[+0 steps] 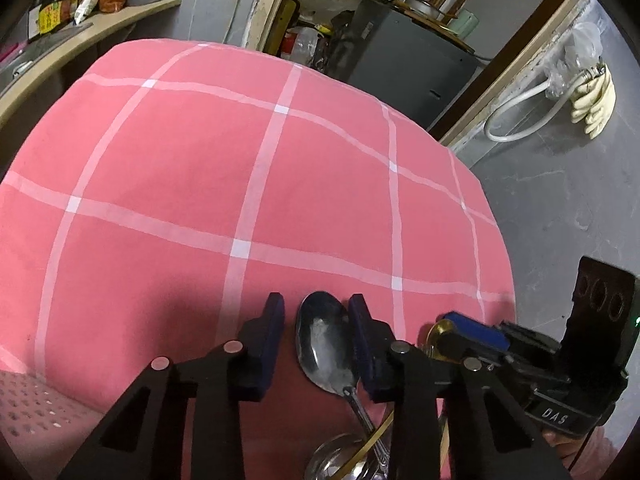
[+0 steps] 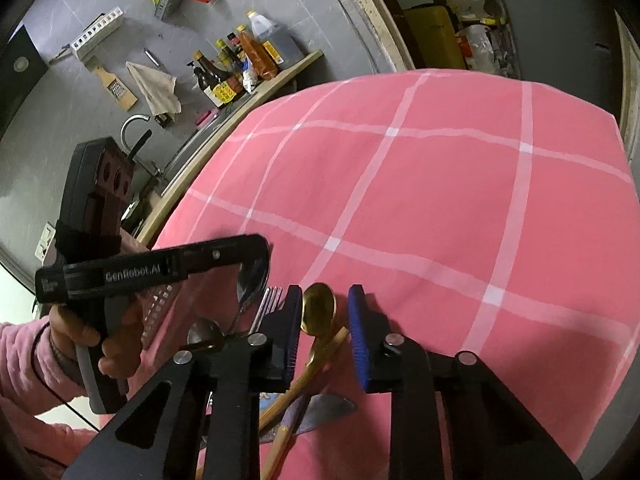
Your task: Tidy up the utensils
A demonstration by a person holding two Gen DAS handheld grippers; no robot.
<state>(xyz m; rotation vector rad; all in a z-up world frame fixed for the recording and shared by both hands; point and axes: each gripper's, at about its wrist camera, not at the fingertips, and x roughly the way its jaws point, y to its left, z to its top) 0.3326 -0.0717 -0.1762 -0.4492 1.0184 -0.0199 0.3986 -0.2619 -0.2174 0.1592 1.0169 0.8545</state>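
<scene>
The pink checked tablecloth (image 1: 168,168) fills most of both views, and nearly all of it is bare; your utensils sit bunched at the bottom edge of each frame, so the sorting has hardly started. In the left wrist view, lower centre, your left gripper (image 1: 316,344) brackets the bowl of the steel spoon (image 1: 322,344): the right pad looks to touch it, the left pad stands clear, so nothing is clamped yet. In the right wrist view, lower centre, your right gripper (image 2: 326,334) straddles the gold spoon (image 2: 319,309), jaws partly apart, with a gap on the right side. A fork (image 2: 267,300) lies just left of it. The pile beneath is too tangled to count. Everything remains to be laid out.
</scene>
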